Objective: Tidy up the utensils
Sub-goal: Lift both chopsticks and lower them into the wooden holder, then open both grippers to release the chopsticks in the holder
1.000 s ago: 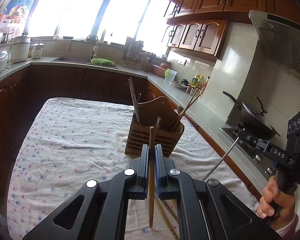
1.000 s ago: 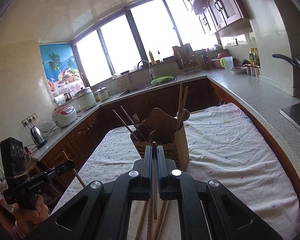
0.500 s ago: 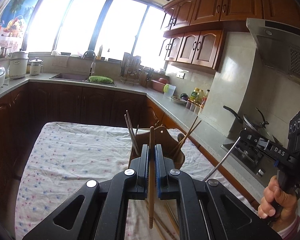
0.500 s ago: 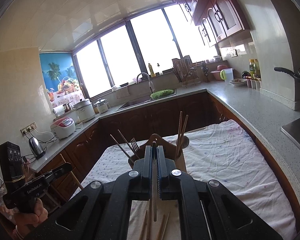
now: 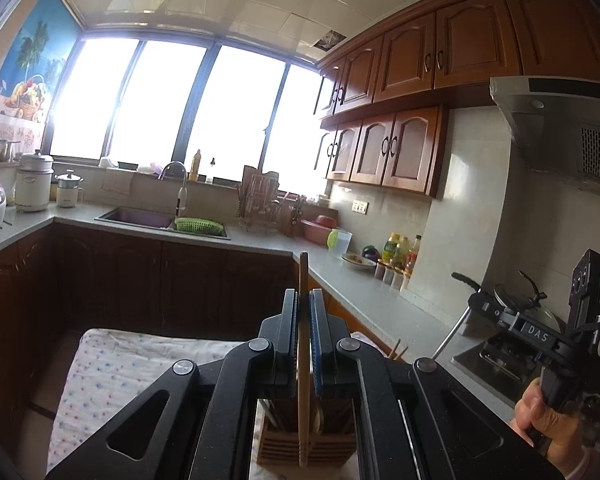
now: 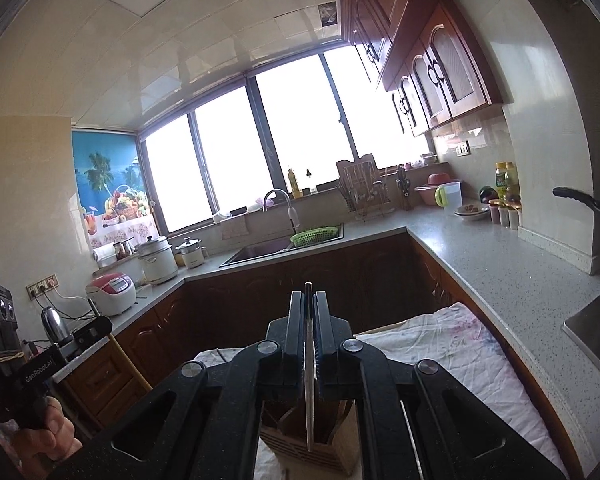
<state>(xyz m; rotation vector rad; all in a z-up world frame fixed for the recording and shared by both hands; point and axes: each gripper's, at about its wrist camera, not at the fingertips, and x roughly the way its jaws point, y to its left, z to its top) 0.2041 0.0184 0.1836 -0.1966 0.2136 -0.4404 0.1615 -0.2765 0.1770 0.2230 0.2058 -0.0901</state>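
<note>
My left gripper (image 5: 304, 300) is shut on a wooden chopstick (image 5: 303, 360), held upright with its lower end over the wooden utensil holder (image 5: 308, 444). My right gripper (image 6: 309, 304) is shut on a thin metal chopstick (image 6: 309, 392), also upright, its lower end over the same holder (image 6: 312, 452). The holder stands on the cloth-covered table (image 5: 112, 368) and has other chopsticks in it. The right gripper with its metal chopstick also shows at the right of the left wrist view (image 5: 480, 308); the left gripper shows at the left of the right wrist view (image 6: 100, 326).
A grey countertop (image 6: 500, 272) runs along the right and back, with a sink (image 5: 140, 218), green basket (image 5: 198, 226), dish rack (image 6: 364, 192), bottles and a wok (image 5: 528, 300). Rice cookers (image 6: 112, 292) and a kettle (image 6: 54, 324) stand at the left.
Both grippers have risen and tilted upward with their chopsticks. The holder has dropped from mid-frame to the bottom edge, beneath the fingers, in both views.
</note>
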